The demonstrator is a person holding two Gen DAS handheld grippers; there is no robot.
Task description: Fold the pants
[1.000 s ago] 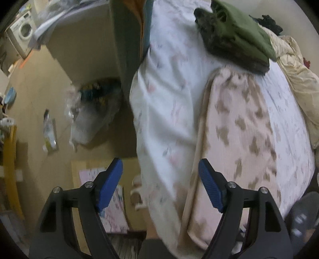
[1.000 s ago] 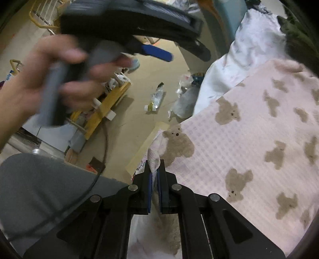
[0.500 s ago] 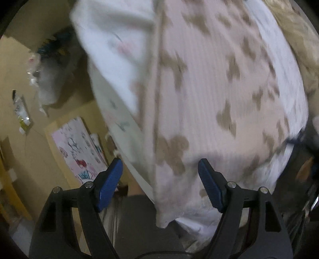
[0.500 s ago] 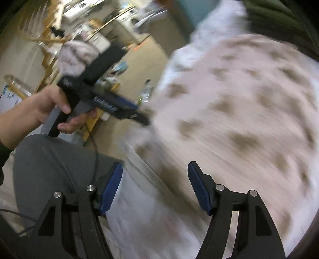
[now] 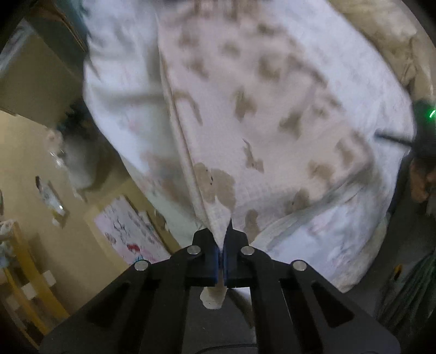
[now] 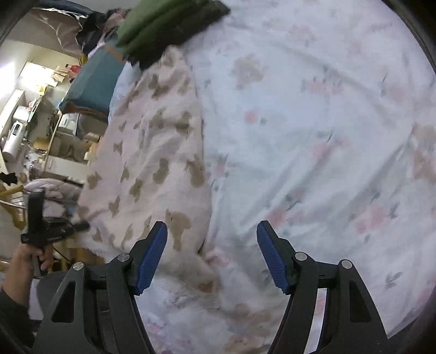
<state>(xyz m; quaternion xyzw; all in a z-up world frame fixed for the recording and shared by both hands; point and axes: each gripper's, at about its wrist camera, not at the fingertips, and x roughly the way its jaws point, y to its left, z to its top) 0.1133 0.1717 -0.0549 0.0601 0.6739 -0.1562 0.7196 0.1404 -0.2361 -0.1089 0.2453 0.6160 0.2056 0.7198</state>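
Pinching the near corner of the bear-print pants (image 5: 245,130), the left gripper (image 5: 221,252) has its pads clamped on fabric. The pants lie along the bed's (image 6: 313,122) left edge. The right gripper (image 6: 211,253) hangs spread apart above the floral sheet.

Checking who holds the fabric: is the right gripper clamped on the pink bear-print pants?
No: the right gripper has its blue jaws spread wide, hovering over the pink bear-print pants without pinching them.

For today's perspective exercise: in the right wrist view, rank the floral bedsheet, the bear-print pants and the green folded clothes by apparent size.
1. floral bedsheet, largest
2. bear-print pants
3. green folded clothes, smallest, though farthest from the camera, so true size is unsure.
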